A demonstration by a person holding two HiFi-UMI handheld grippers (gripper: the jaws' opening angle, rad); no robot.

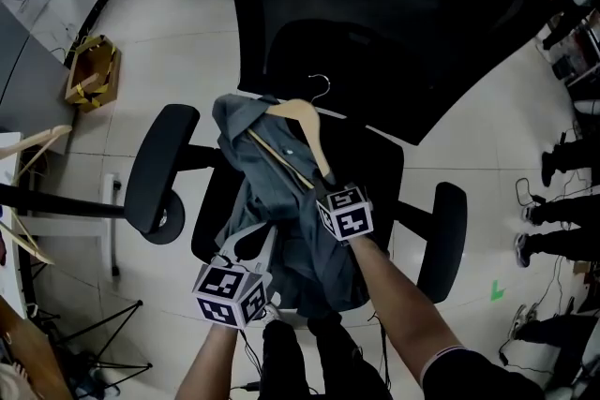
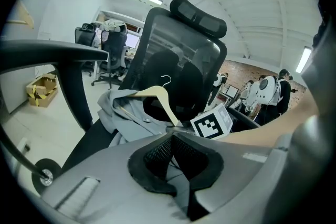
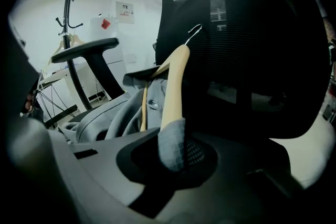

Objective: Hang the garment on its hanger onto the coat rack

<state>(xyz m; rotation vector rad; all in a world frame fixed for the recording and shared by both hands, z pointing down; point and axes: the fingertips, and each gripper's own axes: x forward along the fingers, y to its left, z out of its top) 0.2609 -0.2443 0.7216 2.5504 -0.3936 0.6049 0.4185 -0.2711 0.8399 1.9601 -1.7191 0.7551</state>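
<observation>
head view: i'm looking steeply down on a black mesh-backed office chair (image 1: 161, 166), and the grey buttoned cloth garment (image 1: 281, 234) lies heaped on its seat, draped from the backrest end down to the front edge. a pale wooden hanger (image 1: 305, 122) sits in the garment's collar at the backrest side of the seat. its thin metal hook (image 1: 322, 87) points up against the backrest, and one wooden arm runs bare down toward the seat's middle.

the right gripper (image 1: 325, 189) is over the middle of the seat, at the lower end of that wooden arm. in the right gripper view its jaws are pinched on the hanger arm's tip where grey cloth wraps over it. the wood rises straight out of the grip toward the backrest.

the left gripper (image 1: 251, 262) is at the seat's front edge, on the side of the chair's left-hand armrest as i see it, on the garment's lower folds. in the left gripper view its jaw tips are drawn together, with grey cloth showing between the pads, so i read it as nipping the fabric. the right gripper's marker cube shows just beyond, toward the backrest.

the black metal coat rack (image 3: 67, 2) stands well beyond the chair's armrest in the right gripper view, against a white wall. the garment and its hanger are on the chair, not on the rack. a yellowish cardboard box (image 1: 92, 70) sits on the pale tiled floor, well apart from the chair's armrest.
</observation>
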